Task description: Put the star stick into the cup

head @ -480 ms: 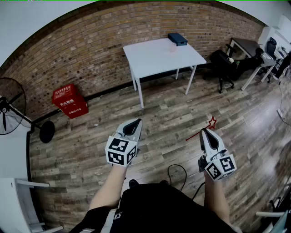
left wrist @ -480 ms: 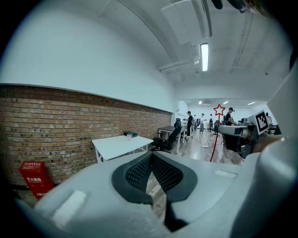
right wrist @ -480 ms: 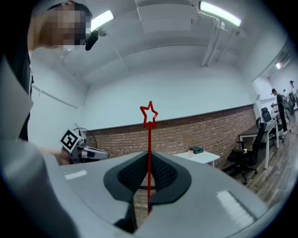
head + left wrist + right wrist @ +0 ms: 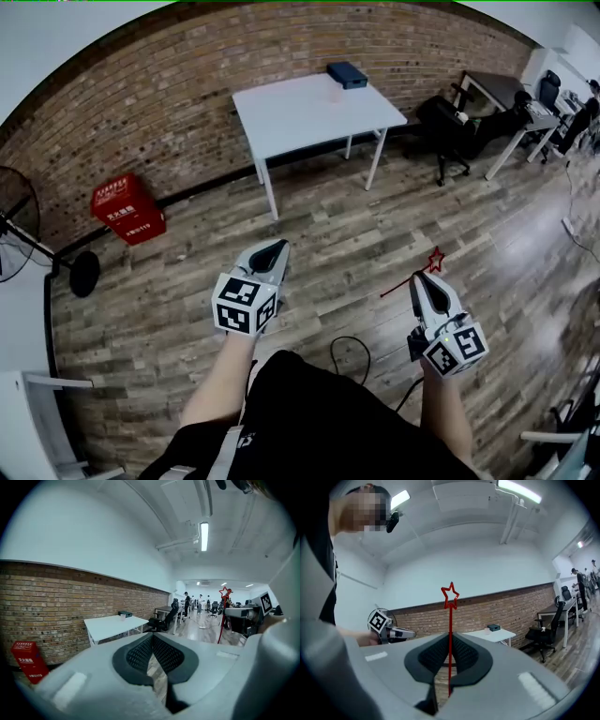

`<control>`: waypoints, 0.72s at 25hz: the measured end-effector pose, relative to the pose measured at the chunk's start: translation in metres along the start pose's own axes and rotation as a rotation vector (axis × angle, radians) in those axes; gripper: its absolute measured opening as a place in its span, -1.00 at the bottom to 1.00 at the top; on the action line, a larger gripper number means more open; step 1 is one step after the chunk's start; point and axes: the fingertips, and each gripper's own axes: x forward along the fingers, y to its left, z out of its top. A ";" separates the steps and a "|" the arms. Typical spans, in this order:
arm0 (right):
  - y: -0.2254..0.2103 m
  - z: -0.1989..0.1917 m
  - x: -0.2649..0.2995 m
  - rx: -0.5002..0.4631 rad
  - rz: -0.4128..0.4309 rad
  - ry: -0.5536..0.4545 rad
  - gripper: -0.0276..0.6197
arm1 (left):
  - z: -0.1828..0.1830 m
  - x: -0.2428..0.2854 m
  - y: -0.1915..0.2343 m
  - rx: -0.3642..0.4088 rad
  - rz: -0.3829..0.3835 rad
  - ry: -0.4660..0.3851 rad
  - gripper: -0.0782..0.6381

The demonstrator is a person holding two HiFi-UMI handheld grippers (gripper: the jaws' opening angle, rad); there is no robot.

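A thin red star stick (image 4: 429, 264) is pinched in my right gripper (image 4: 421, 280), which is shut on its shaft. Its star points away over the wooden floor. In the right gripper view the star stick (image 4: 450, 620) rises straight up from between the closed pads. My left gripper (image 4: 273, 252) is shut with nothing in it, held level beside the right one. A small clear cup (image 4: 334, 93) stands on the white table (image 4: 300, 117) by the brick wall, well ahead of both grippers. The left gripper view shows the cup (image 4: 123, 617) and the star stick (image 4: 223, 603) far off.
A dark blue box (image 4: 347, 73) lies on the table behind the cup. A red crate (image 4: 127, 208) and a standing fan (image 4: 17, 230) sit at the left wall. Black office chairs (image 4: 448, 122) and desks stand at the right. A black cable (image 4: 349, 349) curls on the floor near my feet.
The room has slid slightly left in the head view. Both grippers keep their pose, and the right one still holds the stick.
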 end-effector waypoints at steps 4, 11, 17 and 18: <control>-0.008 -0.007 0.007 0.013 0.018 0.008 -0.86 | -0.010 0.026 -0.003 0.003 -0.039 0.038 -0.76; -0.050 -0.017 0.064 0.087 0.000 0.018 -0.86 | -0.006 0.112 0.013 0.003 -0.116 0.056 -0.76; -0.116 -0.004 0.137 0.105 -0.071 0.001 -0.86 | 0.021 0.205 0.053 0.003 -0.162 0.063 -0.76; -0.126 0.000 0.151 0.105 -0.077 0.000 -0.86 | 0.028 0.220 0.061 0.009 -0.170 0.064 -0.76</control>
